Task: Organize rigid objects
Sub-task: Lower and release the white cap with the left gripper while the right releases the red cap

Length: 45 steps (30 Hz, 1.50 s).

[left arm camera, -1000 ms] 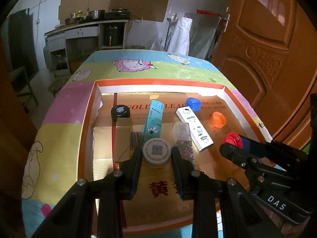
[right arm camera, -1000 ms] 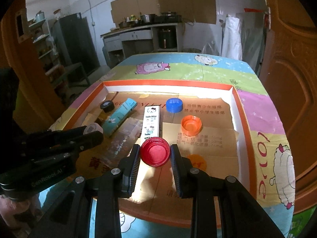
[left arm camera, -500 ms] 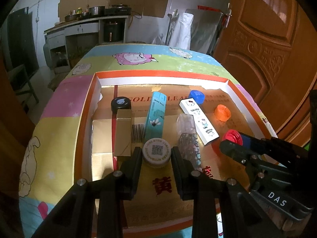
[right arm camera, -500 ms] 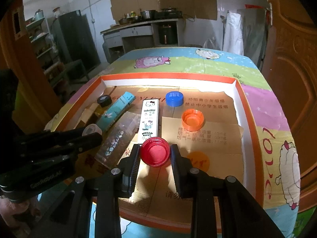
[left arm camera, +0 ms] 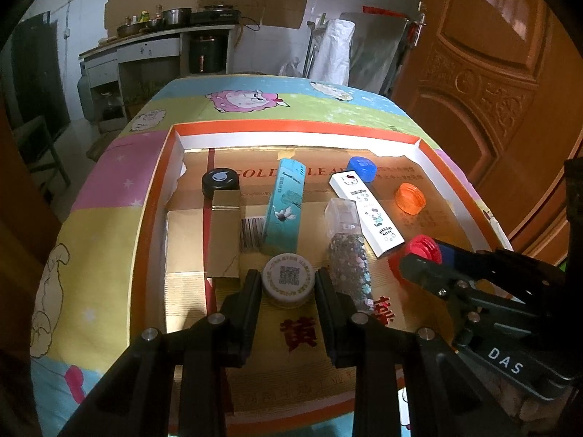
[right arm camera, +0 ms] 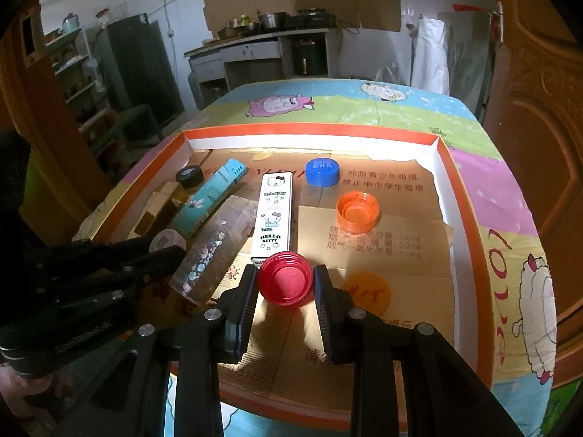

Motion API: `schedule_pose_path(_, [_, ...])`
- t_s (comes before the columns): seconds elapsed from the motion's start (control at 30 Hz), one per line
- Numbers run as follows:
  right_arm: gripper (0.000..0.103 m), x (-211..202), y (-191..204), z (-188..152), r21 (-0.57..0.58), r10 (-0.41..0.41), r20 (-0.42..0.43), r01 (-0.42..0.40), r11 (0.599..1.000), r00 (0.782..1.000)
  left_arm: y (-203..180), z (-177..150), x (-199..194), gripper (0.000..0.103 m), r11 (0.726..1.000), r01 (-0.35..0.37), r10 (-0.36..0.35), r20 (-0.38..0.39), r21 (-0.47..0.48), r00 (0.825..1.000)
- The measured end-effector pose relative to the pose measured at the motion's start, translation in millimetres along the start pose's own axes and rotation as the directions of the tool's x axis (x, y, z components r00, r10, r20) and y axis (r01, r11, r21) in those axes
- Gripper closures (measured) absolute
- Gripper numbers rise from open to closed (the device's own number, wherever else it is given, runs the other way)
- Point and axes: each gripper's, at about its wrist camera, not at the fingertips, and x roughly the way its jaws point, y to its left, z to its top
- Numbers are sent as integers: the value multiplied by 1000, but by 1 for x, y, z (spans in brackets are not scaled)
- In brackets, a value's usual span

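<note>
My left gripper (left arm camera: pixel 288 286) is shut on a white cap with a QR code (left arm camera: pixel 288 277), held over the near left part of the orange-rimmed cardboard tray (left arm camera: pixel 291 128). My right gripper (right arm camera: pixel 285 284) is shut on a red cap (right arm camera: pixel 285 282) over the tray's near middle; it also shows in the left wrist view (left arm camera: pixel 422 251). In the tray lie a black cap (left arm camera: pixel 220 181), a gold box (left arm camera: pixel 224 233), a teal box (left arm camera: pixel 286 205), a clear glitter box (left arm camera: pixel 346 244), a Hello Kitty box (right arm camera: pixel 275 213), a blue cap (right arm camera: pixel 322 171) and an orange cap (right arm camera: pixel 357 211).
The tray sits on a table with a cartoon-sheep cloth (left arm camera: pixel 247 100). A wooden door (left arm camera: pixel 484 83) stands to the right. A counter with pots (right arm camera: pixel 262 32) stands at the back wall, shelves (right arm camera: pixel 73 73) at the left.
Both grippers have drawn back toward the near edge of the tray and risen slightly, each still holding its cap. The objects in the tray have not moved.
</note>
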Motion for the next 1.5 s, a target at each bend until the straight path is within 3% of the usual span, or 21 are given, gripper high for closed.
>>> schedule_pose_path(0.73, [71, 5, 7, -1, -23, -14, -17, 14, 1000, 1000, 0, 0, 1, 72, 1000, -10, 10, 7, 5, 1000])
schedule_pose_path(0.93, [71, 4, 8, -1, -24, -18, -18, 17, 1000, 1000, 0, 1, 0, 63, 1000, -9, 9, 8, 9, 1000])
schedule_pose_path(1.5, [68, -11, 8, 2, -16, -25, 11, 26, 1000, 1000, -1, 2, -10, 62, 1000, -12, 11, 34, 8, 999])
